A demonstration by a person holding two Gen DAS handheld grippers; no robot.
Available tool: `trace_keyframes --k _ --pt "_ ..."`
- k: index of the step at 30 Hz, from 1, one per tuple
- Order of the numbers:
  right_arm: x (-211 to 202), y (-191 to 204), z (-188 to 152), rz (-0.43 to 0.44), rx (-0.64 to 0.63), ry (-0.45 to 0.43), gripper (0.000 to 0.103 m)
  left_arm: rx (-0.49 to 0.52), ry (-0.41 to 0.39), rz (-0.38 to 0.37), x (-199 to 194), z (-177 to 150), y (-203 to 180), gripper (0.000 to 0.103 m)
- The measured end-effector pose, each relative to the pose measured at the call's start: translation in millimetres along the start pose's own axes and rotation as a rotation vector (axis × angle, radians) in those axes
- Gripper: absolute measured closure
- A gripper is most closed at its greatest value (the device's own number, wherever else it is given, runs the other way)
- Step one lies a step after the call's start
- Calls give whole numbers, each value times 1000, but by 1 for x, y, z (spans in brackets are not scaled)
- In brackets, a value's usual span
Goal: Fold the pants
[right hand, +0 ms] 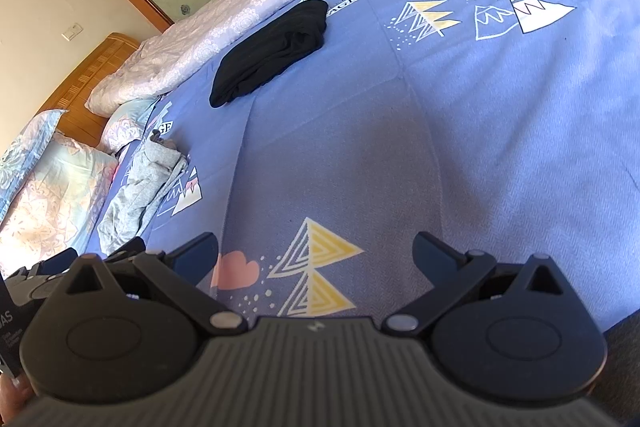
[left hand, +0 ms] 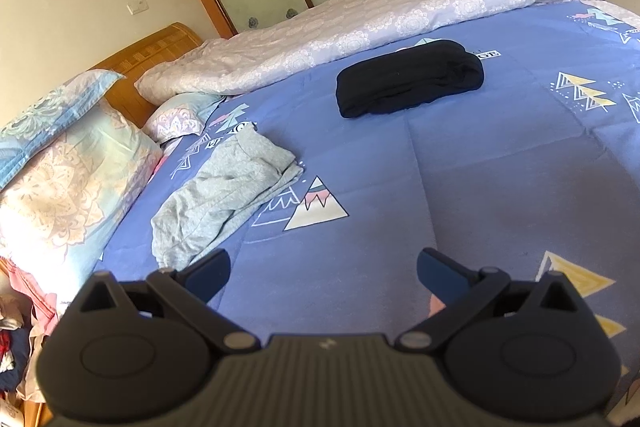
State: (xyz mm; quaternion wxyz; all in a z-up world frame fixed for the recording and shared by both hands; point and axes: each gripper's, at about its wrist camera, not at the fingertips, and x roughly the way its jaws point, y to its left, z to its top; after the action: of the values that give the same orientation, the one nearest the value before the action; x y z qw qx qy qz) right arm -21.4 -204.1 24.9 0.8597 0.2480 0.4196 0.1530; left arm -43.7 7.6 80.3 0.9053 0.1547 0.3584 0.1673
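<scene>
Two garments lie on the blue bed sheet (left hand: pixel 460 167), and they tell most of the story. The black pants (left hand: pixel 408 79) sit far up the bed, just beside the pale quilt (left hand: pixel 360 23) bunched along the far side, and they already form a compact, thick bundle with tidy edges, so I judge that pair to be finished and set aside. The grey pants (left hand: pixel 228 187) are another matter: they lie in a loose, wrinkled heap on the left part of the sheet, close to the pillows (left hand: pixel 68 179) by the wooden headboard (left hand: pixel 148 55), with layers slipping over one another and no clean crease, so they read as not yet folded, though a garment so rumpled could also be a top and I cannot be sure. The left gripper (left hand: pixel 322 273) hovers low over the sheet with its fingers spread wide and nothing between them, the grey heap just ahead and to its left. The right gripper (right hand: pixel 316 253) is likewise spread apart and empty, above a bare stretch of sheet, well apart from both garments. Neither tool touches cloth. By my reading one pair is done and the grey one is left: it would need to be taken up, laid flat, smoothed, and folded.
</scene>
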Motion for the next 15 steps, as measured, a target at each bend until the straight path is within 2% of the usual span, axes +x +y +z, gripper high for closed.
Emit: trace_keyframes --k 15 --pt "2 -1 -3 -2 4 11 0 27 24 1 5 -5 -4 0"
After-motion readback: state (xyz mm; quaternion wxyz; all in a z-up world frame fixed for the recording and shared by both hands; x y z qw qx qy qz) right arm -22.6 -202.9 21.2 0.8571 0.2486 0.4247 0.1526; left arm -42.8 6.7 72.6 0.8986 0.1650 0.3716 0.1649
